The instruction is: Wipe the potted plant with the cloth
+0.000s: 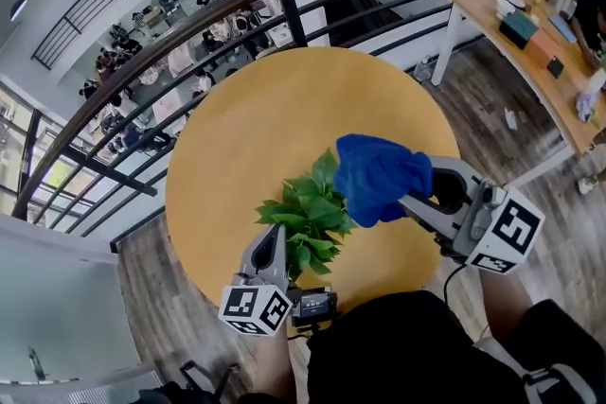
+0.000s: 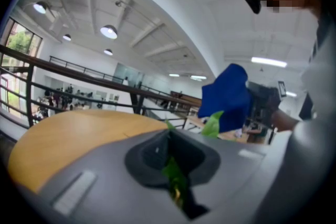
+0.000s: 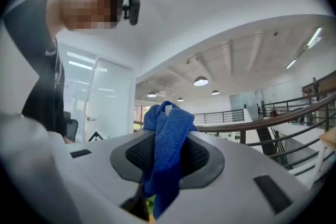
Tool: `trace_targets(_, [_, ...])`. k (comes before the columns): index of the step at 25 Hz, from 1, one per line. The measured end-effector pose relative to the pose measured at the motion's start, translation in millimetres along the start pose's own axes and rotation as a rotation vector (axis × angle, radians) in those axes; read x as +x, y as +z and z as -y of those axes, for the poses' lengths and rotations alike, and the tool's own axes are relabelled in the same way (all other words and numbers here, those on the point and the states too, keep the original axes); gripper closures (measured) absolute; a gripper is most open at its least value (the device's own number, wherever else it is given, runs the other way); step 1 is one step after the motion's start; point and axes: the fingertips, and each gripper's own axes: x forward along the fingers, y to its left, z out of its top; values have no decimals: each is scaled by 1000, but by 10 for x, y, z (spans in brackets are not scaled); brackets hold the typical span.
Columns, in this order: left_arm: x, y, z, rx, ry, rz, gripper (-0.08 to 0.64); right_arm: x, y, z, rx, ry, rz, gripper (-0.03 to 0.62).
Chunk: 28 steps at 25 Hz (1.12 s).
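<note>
Green leaves mark the plant [image 1: 308,215], which sits toward six o'clock on the round yellow table [image 1: 284,109], close to the person's edge. The pot is hidden under the foliage. The left claw [image 1: 272,241] reaches in from the plant's seven o'clock. Its own view shows the jaws pressed together on a leaf [image 2: 174,180], pinching it steady.

At the plant's two o'clock is the blue cloth [image 1: 379,177], bunched up and clamped in the right claw [image 1: 417,200]. That claw's jaws are closed on a fold, with the rest of the cloth bulging out in front. In the head view the cloth's lower left edge overlaps the topmost leaves, but I cannot tell whether it presses on them.

From the right claw the plant lies at about eight o'clock, so the wiping falls to that hand. The likely stroke runs from two o'clock toward seven, along the foliage and toward the left claw's pinch. It should probably be light, since the leaves look thin.
</note>
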Motion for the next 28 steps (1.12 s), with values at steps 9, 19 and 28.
trace_targets(9, [-12,34,36,-6,-8,6,560,740,-434,-411,-260,31,-263,469])
trace_targets(19, [1,8,-5,-27,5,11,560,313,-1532,579,-676,-250,-756,469])
trace_targets(28, [-26,32,-26,-33,-3,12,560,69,-1155,1026,-631,-456,-688,469])
